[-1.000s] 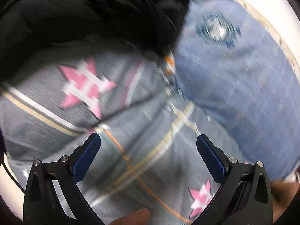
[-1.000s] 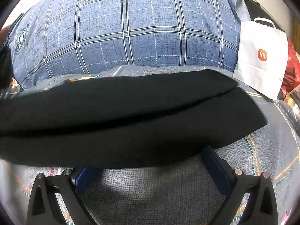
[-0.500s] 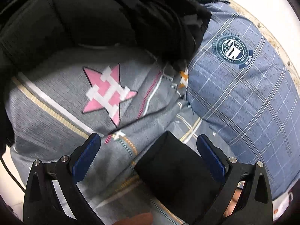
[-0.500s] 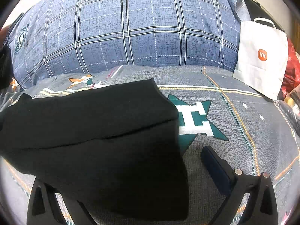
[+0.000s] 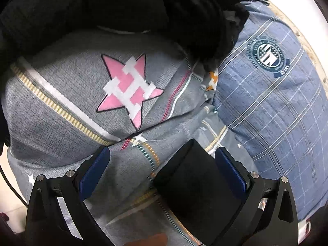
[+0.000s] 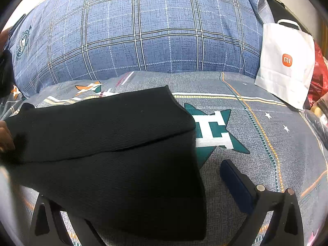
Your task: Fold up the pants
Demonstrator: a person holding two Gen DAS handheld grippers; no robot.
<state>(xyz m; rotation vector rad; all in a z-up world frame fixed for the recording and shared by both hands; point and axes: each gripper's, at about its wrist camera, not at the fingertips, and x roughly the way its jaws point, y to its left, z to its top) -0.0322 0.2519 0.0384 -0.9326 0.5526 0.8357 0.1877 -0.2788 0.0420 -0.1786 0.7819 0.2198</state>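
Observation:
The black pants [image 6: 114,149] lie folded on the grey patterned bedsheet [image 6: 256,143], spread across the left and centre of the right wrist view. One end of the pants [image 5: 194,184] shows in the left wrist view, low and right of centre. My left gripper [image 5: 162,170] is open, and that end of the pants lies between its fingers, close to the right one. My right gripper [image 6: 143,184] is open; the fabric drapes over its left finger and hides it, while the right finger [image 6: 235,182] is bare above the sheet.
A blue plaid pillow [image 6: 153,30] lies along the far side, also in the left wrist view [image 5: 276,102]. A white paper bag [image 6: 287,61] and a red bag [image 6: 317,78] stand at the right. A pile of dark clothes [image 5: 123,6] lies beyond the left gripper.
The pants, stretched wide across the right wrist view a second ago, have been folded over leftward. Their end came between the left gripper's fingers. Both grippers stayed open.

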